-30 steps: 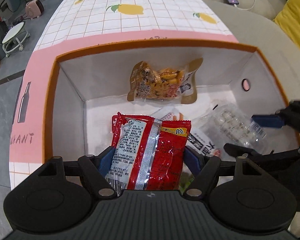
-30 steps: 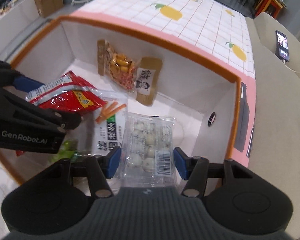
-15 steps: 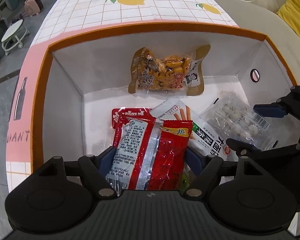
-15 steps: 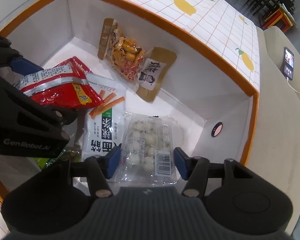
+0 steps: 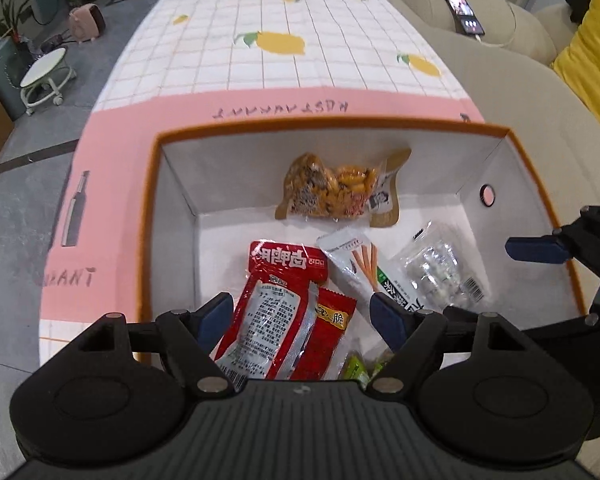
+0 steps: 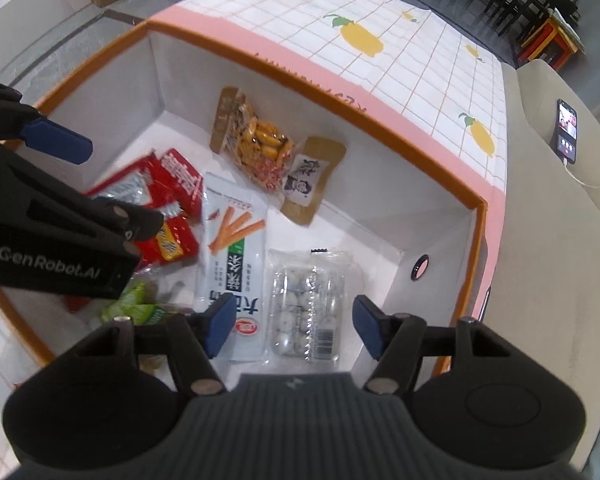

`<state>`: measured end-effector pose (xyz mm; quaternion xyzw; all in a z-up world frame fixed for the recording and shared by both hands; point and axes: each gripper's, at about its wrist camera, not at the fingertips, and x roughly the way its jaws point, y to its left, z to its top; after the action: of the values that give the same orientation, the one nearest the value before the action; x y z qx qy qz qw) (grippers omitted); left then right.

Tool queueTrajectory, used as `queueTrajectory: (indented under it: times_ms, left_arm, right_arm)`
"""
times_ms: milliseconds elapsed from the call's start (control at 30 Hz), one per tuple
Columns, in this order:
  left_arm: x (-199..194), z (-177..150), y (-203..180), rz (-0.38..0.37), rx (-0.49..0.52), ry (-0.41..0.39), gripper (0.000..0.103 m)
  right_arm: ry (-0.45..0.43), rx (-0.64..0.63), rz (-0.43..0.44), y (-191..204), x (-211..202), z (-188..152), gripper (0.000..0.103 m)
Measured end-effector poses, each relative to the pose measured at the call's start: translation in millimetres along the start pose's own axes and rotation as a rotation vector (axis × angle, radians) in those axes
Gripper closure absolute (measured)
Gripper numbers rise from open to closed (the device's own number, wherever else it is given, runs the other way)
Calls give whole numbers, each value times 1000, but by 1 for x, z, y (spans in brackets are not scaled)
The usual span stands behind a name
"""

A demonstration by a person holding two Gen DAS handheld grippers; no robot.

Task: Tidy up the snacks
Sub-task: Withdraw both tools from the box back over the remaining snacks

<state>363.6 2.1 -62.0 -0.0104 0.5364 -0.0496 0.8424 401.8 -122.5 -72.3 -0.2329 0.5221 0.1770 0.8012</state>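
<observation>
Left wrist view: my left gripper (image 5: 302, 314) has its jaws spread, and the red snack packet (image 5: 284, 320) lies loose between them inside the orange-rimmed box (image 5: 148, 216). My right gripper (image 6: 294, 328) jaws also stand apart, with the clear packet of white balls (image 6: 306, 304) lying between them on the box floor.

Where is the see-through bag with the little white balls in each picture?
Left wrist view: the clear bag lies at lower right on the box floor.
Right wrist view: the same bag lies at bottom centre, between the right tongs.
Shared landmark: the white carrot-stick packet lies beside it.
</observation>
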Motion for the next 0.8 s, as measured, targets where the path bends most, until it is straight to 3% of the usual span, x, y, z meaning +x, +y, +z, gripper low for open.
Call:
queueTrajectory:
  times_ms: [300, 633, 767, 800]
  left_arm:
    - [-72, -19, -3, -13, -11, -158, 13]
    - [-151, -76, -25, 8, 50, -399, 13]
    - [-166, -101, -29, 28, 52, -455, 13]
    - [-169, -107, -30, 29, 47, -460, 13]
  right_arm:
    - [-100, 84, 32, -4, -66, -19, 33]
    - [-299, 225, 58, 7, -143, -85, 32]
    - [-383, 285, 37, 15, -164, -115, 31]
    - [-399, 302, 36, 17, -167, -122, 27]
